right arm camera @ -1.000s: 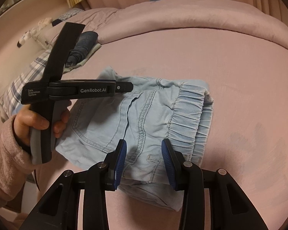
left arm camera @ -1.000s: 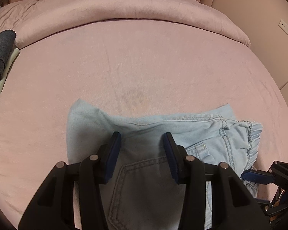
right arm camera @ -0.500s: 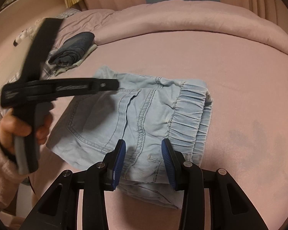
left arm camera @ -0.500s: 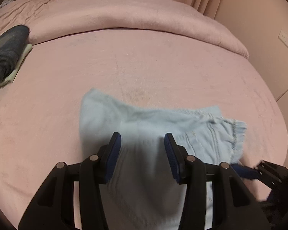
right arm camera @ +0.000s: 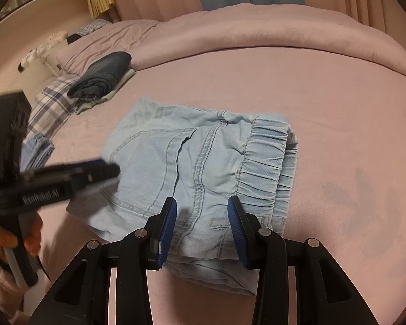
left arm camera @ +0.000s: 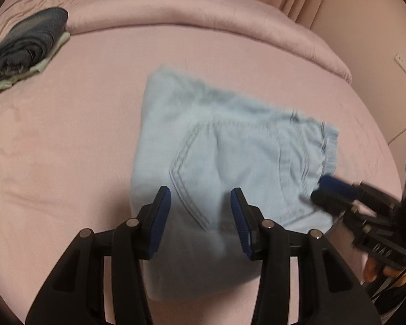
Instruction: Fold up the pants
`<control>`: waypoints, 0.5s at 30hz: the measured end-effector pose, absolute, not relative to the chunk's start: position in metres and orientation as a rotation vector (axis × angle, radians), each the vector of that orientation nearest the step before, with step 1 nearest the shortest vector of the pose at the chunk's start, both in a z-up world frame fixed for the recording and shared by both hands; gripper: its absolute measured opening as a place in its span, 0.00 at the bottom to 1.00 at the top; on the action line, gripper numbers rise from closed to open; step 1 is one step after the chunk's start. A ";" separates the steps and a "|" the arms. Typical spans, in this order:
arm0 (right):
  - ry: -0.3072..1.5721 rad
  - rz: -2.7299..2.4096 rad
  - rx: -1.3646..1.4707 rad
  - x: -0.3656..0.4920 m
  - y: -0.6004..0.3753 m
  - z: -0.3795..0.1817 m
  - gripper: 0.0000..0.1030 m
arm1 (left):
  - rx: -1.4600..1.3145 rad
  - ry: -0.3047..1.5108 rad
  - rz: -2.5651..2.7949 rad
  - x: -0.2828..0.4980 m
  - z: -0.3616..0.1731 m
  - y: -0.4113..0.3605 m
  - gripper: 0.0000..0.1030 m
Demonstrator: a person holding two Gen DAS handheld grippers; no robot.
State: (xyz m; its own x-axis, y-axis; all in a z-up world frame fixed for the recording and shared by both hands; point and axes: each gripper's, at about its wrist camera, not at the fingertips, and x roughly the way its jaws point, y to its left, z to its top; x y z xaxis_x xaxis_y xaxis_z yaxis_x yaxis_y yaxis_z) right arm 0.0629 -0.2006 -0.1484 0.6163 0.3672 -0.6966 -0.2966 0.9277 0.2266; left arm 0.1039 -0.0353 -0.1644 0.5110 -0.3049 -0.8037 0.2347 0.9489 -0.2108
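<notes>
Hands hold each hand-held gripper (left arm camera: 200, 203) (right arm camera: 201, 211) tilted down over folded pants (right arm camera: 197, 162).

Pants (right arm camera: 203, 162): pale denim, matt, stitched seams, gathered elastic waistband. Bed sheet (right arm camera: 338, 108): soft matt pink fleece. Grippers (left arm camera: 200, 211) (right arm camera: 201, 216): matt black plastic, ribbed blue rubber pads (right arm camera: 168, 222), shiny metal pins.

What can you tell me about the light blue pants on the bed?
The light blue pants look like soft, pale denim. They are folded into a compact, roughly square bundle lying flat on the pink bed. A gathered elastic waistband sits at the right edge, with a stitched back pocket and double seams on top. Layers stack at the near edge. The right gripper hovers over that edge, jaws apart; whether it touches is unclear.
</notes>
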 end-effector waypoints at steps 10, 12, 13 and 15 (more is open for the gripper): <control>0.814 0.389 0.100 0.063 -0.204 -0.150 0.40 | -0.067 0.974 -0.328 0.082 -0.168 -0.033 0.43; 0.809 0.391 0.108 0.061 -0.205 -0.150 0.40 | -0.056 0.973 -0.330 0.077 -0.168 -0.033 0.43; 0.806 0.393 0.111 0.061 -0.206 -0.150 0.40 | -0.055 0.975 -0.331 0.075 -0.168 -0.033 0.43; 0.800 0.397 0.116 0.060 -0.207 -0.151 0.40 | -0.061 0.979 -0.330 0.075 -0.167 -0.031 0.43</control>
